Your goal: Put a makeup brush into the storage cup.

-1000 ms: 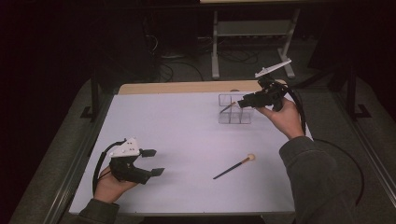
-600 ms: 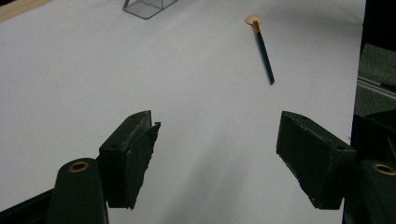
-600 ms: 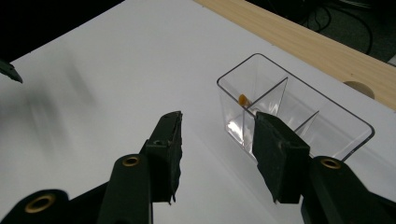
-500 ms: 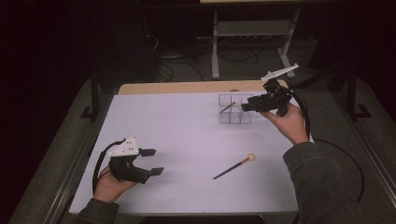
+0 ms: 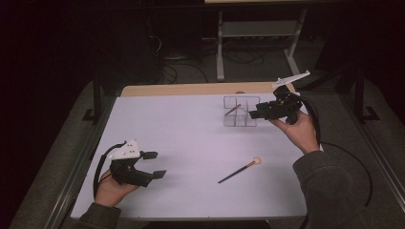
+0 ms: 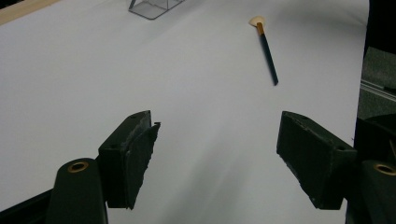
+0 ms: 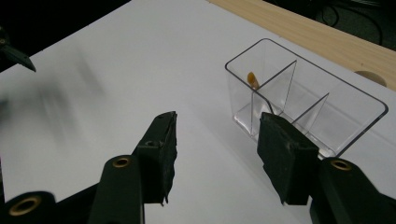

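Brush (image 5: 238,171) on the white table (image 5: 191,129) lies flat on a slant, its long axis running from the dark handle tip nearest the person up and to the right to the pale, fanned bristle head, which points toward the right hand's side. It has a slim dark handle, a short orange band below the head and cream bristles; in the left gripper view the same brush (image 6: 267,48) lies well ahead of the jaws with bare table all around it. A clear divided box (image 5: 241,111) stands near the far edge, and a second brush (image 5: 232,109) leans inside its left-hand compartment, the orange tip (image 7: 252,79) showing against the wall. The right gripper (image 5: 254,114) is held above the table just beside that box, jaws apart and nothing between them. The left gripper (image 5: 154,164) rests low at the near left, well apart from the brush, jaws also spread wide and empty. Nothing lies between either gripper and the loose brush.
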